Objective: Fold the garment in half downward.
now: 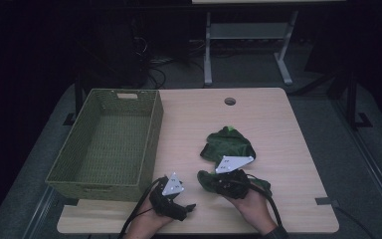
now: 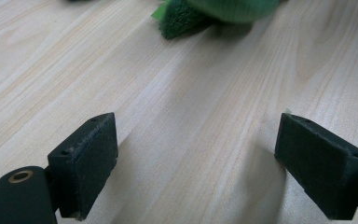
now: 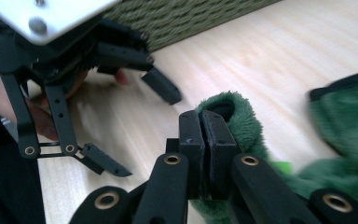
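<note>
Fleece garment gripped — transfer not begun.
Right gripper [image 3: 207, 140] clenched on green fleece garment [image 1: 229, 144], lying on table [image 1: 278, 124]; left gripper [image 2: 196, 163] released, idle; wicker basket [image 1: 151, 134] holds nothing — placement outstanding.

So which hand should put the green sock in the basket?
Probably the right. The right gripper is already shut on the green sock, while the left gripper sits open over bare table, though nearer the basket.
</note>
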Tool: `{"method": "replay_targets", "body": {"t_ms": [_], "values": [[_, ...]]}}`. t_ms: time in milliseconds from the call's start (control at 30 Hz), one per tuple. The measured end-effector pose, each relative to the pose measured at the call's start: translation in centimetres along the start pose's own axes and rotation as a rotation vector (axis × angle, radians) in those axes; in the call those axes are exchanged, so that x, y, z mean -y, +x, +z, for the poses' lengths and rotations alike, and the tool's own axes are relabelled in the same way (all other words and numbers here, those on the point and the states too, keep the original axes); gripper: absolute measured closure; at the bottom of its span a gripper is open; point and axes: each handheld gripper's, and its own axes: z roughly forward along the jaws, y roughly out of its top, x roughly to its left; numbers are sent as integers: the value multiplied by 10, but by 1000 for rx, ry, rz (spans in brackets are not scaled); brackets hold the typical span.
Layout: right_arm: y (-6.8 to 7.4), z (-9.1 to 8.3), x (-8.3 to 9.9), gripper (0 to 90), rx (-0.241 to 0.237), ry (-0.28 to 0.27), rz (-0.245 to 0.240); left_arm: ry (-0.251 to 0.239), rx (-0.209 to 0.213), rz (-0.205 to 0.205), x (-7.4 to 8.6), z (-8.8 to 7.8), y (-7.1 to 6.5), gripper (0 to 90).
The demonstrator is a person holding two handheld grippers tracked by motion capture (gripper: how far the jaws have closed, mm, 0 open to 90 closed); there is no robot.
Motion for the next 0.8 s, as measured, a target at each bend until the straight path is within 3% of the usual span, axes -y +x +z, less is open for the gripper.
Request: {"method": "replay_targets", "body": {"t_ms": [300,800], "values": [[-17,-25,9,871,60,-35,41,0,-1,1,0,0,0,124],[-39,-51,37,814,162,-4,115,3,1,4,0,0,0,124]]}}
